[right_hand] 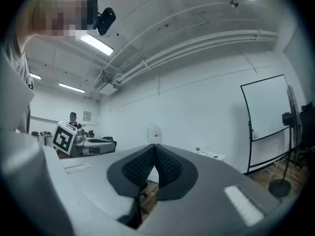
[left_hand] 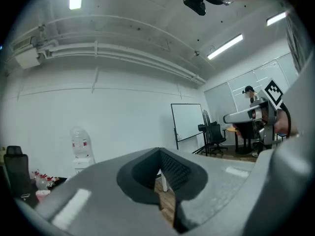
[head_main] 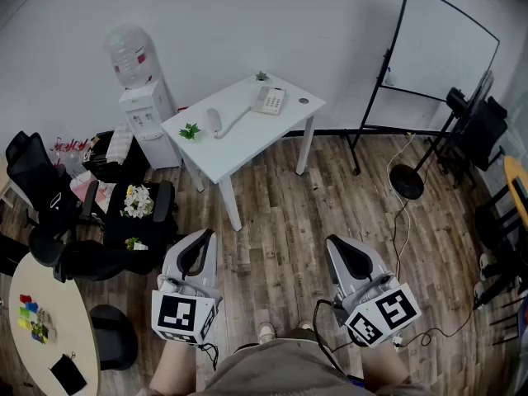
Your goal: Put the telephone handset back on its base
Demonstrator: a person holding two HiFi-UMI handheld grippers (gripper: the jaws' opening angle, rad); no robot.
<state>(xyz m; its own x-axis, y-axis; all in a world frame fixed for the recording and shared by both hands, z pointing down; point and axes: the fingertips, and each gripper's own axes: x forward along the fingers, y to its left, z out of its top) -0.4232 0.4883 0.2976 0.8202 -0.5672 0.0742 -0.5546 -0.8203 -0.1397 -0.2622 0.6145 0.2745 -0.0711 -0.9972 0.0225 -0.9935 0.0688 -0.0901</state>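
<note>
handset [head_main: 214,122]: lying on white tabletop [head_main: 239,147], apart from telephone base [head_main: 270,100]
left gripper [head_main: 204,239]: jaws together, nothing held
right gripper [head_main: 337,244]: jaws together, nothing held

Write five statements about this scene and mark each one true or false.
1. The handset lies on the table, off the base. True.
2. The left gripper holds the handset. False: its jaws are shut on nothing, far from the table.
3. The right gripper is open. False: its jaws are together, with nothing between them.
4. In the head view, a water dispenser stands left of the table. True.
5. In the head view, the whiteboard stands left of the table. False: it stands to the right.
</note>
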